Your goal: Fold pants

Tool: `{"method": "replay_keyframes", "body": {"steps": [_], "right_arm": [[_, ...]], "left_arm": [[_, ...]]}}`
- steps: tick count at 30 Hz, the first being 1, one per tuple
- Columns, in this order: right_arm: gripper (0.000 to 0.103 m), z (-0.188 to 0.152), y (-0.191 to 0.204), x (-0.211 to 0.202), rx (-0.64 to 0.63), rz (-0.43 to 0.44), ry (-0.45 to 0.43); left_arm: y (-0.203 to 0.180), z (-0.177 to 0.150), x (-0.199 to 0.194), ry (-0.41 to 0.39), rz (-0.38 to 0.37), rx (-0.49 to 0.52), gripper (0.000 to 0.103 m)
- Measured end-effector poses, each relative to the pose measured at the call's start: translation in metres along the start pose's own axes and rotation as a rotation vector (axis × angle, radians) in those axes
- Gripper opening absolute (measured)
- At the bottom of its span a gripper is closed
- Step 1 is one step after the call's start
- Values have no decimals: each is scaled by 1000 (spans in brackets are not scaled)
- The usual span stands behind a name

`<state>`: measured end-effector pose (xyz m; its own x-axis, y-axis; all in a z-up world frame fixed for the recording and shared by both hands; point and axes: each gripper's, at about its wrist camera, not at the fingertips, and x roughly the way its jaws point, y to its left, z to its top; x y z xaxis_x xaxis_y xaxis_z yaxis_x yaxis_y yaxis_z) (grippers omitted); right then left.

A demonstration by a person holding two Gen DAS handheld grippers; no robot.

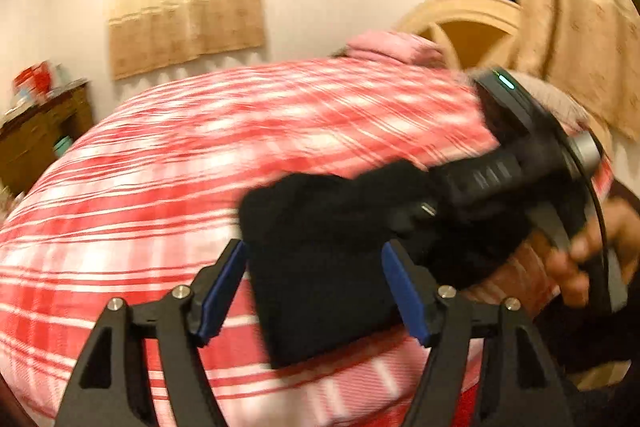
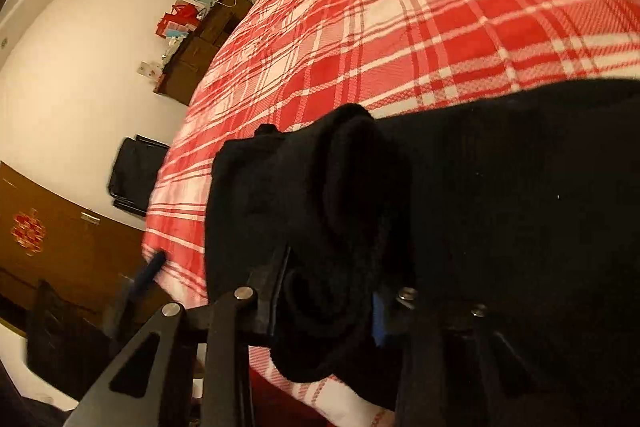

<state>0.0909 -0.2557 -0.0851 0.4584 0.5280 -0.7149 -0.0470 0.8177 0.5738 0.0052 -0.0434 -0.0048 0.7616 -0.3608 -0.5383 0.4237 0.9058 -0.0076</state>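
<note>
Black pants (image 1: 320, 267) lie folded on the plaid-covered bed (image 1: 160, 187). The left gripper (image 1: 316, 291) is spread apart; the right gripper (image 2: 320, 291) clamps pants fabric.

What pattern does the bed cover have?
The bed cover has a red and white plaid pattern, sharpest in the right wrist view.

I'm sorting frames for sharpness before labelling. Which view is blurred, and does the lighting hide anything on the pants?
Left wrist view: motion-smeared, the checked bedcover streaks and the right gripper is soft. Right wrist view: sharper, the bedcover's checks stay crisp, but the black pants show almost no fold detail in the warm dim light; both views bend at the edges.
</note>
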Motion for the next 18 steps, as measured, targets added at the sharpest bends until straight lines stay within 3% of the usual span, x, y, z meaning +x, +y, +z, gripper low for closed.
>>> {"method": "replay_keyframes", "body": {"steps": [3,8,11,18], "right_arm": [[24,0,21,-11,-99,-53,-49],[24,6,32,-60,-174,-38,-132],[24,10,16,-101,-184,-60,-160],[24,4,-54,-177,-150,-255,-181]], "left_arm": [[13,9,-10,-28,49,-39,73],[27,13,-12,-39,70,-77,73],[26,13,-1,-13,71,-73,73],[16,13,13,30,42,-82,73]]}}
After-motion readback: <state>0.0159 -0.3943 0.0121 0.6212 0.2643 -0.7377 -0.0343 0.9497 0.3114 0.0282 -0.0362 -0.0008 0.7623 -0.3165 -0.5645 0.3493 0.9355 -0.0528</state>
